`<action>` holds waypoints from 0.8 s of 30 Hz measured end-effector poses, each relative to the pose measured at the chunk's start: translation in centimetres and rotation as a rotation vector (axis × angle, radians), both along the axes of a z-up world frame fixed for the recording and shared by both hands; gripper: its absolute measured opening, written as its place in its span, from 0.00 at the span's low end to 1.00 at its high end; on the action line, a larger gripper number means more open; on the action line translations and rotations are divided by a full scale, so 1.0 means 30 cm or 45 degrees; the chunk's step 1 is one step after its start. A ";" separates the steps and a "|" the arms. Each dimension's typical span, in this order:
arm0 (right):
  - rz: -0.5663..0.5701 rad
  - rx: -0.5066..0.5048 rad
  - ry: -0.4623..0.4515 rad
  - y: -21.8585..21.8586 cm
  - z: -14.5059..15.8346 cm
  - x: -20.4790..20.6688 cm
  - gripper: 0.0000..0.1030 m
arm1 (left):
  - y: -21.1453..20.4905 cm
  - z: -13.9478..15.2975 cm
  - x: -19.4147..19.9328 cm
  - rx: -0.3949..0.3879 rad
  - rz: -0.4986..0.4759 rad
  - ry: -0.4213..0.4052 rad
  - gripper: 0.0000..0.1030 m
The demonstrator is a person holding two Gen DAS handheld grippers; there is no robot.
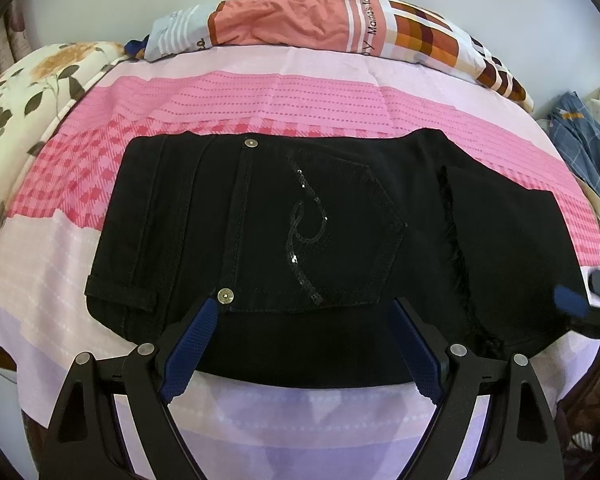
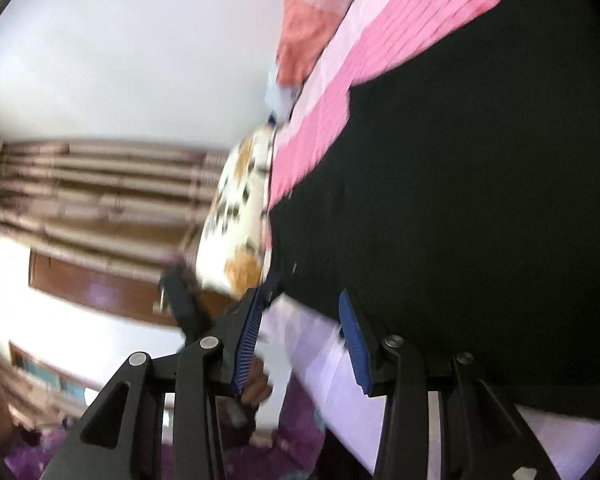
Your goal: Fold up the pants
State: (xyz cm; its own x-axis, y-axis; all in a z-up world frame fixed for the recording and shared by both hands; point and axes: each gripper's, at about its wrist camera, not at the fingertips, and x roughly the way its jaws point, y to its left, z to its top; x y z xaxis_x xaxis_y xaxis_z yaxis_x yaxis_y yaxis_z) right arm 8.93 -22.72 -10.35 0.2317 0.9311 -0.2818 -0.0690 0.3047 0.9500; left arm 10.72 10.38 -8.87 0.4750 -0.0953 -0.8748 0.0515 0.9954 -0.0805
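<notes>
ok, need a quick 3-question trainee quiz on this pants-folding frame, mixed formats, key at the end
1. True or false: the left hand-held gripper is clamped shut on the black pants.
2. Multiple choice: what decorates the back pocket of the pants? A) an embroidered flower B) a sequin swirl C) a white stripe
3. Fill in: the pants lie on a striped and checked bedsheet whose main colour is ____.

Key:
1. False. Its jaws stand wide open over the near edge of the pants, gripping nothing.
2. B
3. pink
</notes>
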 end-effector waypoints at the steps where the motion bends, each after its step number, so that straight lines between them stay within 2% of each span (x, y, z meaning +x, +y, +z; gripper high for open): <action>1: 0.030 0.022 0.020 0.002 -0.004 -0.016 0.40 | 0.003 0.001 0.000 -0.004 0.000 -0.002 0.84; 2: 0.066 0.055 0.075 0.007 -0.016 -0.026 0.45 | 0.005 0.002 0.000 -0.009 -0.001 -0.004 0.84; 3: 0.078 0.080 0.113 0.009 -0.026 -0.029 0.58 | 0.008 0.003 0.001 -0.015 -0.003 -0.004 0.84; 4: 0.081 0.107 0.162 0.013 -0.043 -0.037 0.66 | 0.009 0.003 0.000 -0.027 -0.007 -0.003 0.84; 6: 0.071 0.136 0.259 0.016 -0.076 -0.058 0.66 | 0.005 -0.001 -0.001 -0.051 -0.022 0.008 0.84; 9: 0.034 0.114 0.388 0.023 -0.125 -0.078 0.66 | -0.008 -0.004 -0.005 -0.048 -0.042 0.018 0.84; 12: -0.023 0.073 0.431 0.025 -0.149 -0.080 0.66 | -0.021 0.001 -0.009 -0.040 -0.065 0.014 0.84; 16: -0.074 0.052 0.418 0.041 -0.148 -0.059 0.66 | -0.039 0.006 -0.019 -0.062 -0.102 0.014 0.84; 18: -0.095 0.035 0.364 0.055 -0.122 -0.059 0.50 | -0.053 0.006 -0.024 -0.082 -0.134 0.025 0.84; 19: -0.091 0.013 0.324 0.063 -0.103 -0.055 0.33 | -0.068 0.006 -0.028 -0.099 -0.167 0.037 0.84; 20: -0.088 0.003 0.307 0.071 -0.091 -0.049 0.26 | -0.076 0.007 -0.031 -0.122 -0.193 0.047 0.84; 24: -0.140 0.000 0.325 0.052 -0.115 -0.027 0.25 | -0.109 0.004 -0.040 -0.330 -0.300 0.134 0.84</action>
State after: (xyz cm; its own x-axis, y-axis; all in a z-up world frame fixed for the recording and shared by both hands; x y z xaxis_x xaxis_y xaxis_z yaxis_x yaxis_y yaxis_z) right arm 8.10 -21.17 -13.80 0.2530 0.9042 -0.3442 0.2058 0.2973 0.9323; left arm 9.52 7.10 -8.75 0.3225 -0.4164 -0.8500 0.2550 0.9031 -0.3456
